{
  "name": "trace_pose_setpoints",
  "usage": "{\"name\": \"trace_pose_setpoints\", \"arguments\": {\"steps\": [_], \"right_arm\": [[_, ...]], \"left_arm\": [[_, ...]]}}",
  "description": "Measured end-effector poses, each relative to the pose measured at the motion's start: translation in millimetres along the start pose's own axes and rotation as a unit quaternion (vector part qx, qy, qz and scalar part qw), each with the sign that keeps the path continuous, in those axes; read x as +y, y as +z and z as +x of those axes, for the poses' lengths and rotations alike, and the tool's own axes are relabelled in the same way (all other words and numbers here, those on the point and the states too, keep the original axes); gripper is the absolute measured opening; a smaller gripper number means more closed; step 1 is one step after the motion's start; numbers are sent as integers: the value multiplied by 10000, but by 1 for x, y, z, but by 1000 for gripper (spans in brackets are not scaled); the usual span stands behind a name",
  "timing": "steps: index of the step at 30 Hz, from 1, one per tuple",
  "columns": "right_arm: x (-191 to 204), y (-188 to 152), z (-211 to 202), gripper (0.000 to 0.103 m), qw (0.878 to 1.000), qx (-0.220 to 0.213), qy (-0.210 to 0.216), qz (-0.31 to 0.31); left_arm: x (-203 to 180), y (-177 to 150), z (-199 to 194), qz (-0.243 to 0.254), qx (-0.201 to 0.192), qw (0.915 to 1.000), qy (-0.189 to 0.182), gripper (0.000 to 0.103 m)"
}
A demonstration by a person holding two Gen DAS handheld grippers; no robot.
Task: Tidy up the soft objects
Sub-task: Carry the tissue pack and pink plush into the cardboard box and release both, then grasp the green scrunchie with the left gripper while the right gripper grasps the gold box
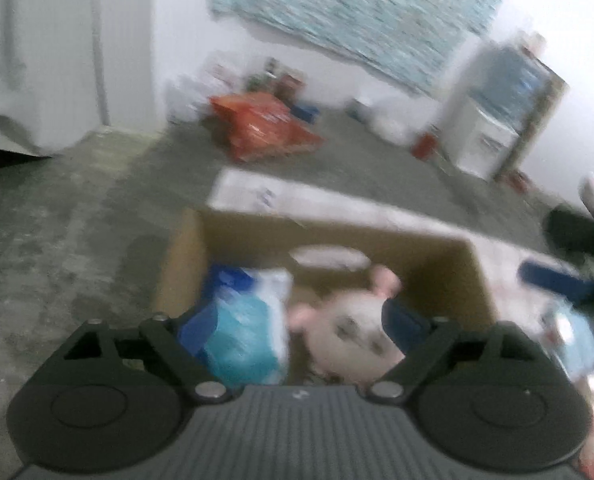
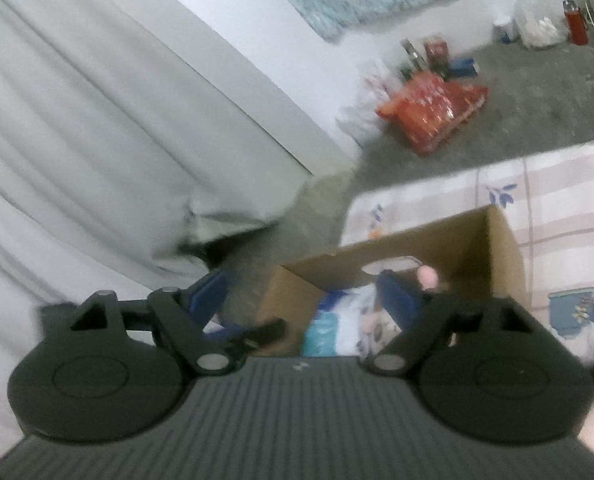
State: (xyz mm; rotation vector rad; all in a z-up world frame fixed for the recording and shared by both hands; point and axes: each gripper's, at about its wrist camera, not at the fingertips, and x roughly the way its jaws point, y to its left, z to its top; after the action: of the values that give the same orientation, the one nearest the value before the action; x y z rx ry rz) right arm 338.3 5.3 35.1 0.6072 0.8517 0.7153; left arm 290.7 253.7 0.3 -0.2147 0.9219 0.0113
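- At the left of both frames there is only grey floor (image 1: 77, 220) and a white curtain (image 2: 77, 140); none of the soft things lies there.
- The left gripper (image 1: 293, 320) hangs over the cardboard box (image 1: 469, 276) at the lower centre of its frame. Its jaws are spread wide and carry nothing.
- Inside the box, left of centre, sits a blue and white plastic pack (image 1: 245, 328). Just beside it on the right lies a pink and white plush toy (image 1: 357, 332). The two seem to touch, but the blur makes this uncertain.
- The right gripper (image 2: 309, 300) also hovers at the box, with one jaw outside the left wall and the other over the inside. These jaws are released too and grasp nothing.
- The box stands on a checked cloth (image 2: 557, 208), at the centre right of the right wrist frame. A blue item (image 2: 575, 308) lies on this cloth at the lower right, outside the box.
- Risk, as I judge it: both frames are blurred, so the grippers probably move fast. A jaw may hit the thin box wall and push or tip the box. The two grippers are also close and may collide above it.
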Motion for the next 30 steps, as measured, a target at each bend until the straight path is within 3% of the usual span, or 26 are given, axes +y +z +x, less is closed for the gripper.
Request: {"name": "trace_pose_setpoints", "arguments": {"steps": [3,6,8,12,18,23,30], "right_arm": [[-5,-12,-52,78,9999,-155,-2,-34],[-22,-37,-99,78,9998,-191,-67,58],[-41,-60,-130,79,9995,-196,-148,214],[-87,-103,-175,79,9969,-194,-486,594],[-146,-156,-216,79,9885,-255,-1029,1079],[-176,-177,-232,79,9828,-325,-1175,1384],[-186,-183,-253,81,9832,-484,-1270,1219]], "left_arm": [[-33,-12,21,643,409,9971,-9,94],[-67,-29,56,1320,750,9876,387,94],[-80,-35,81,1519,1002,9816,573,94],[-83,-38,116,1294,1206,9812,769,93],[-67,-34,136,743,1104,9865,958,94],[-52,-32,132,154,1061,9900,915,93],[-70,-31,97,221,947,9890,1119,93]]}}
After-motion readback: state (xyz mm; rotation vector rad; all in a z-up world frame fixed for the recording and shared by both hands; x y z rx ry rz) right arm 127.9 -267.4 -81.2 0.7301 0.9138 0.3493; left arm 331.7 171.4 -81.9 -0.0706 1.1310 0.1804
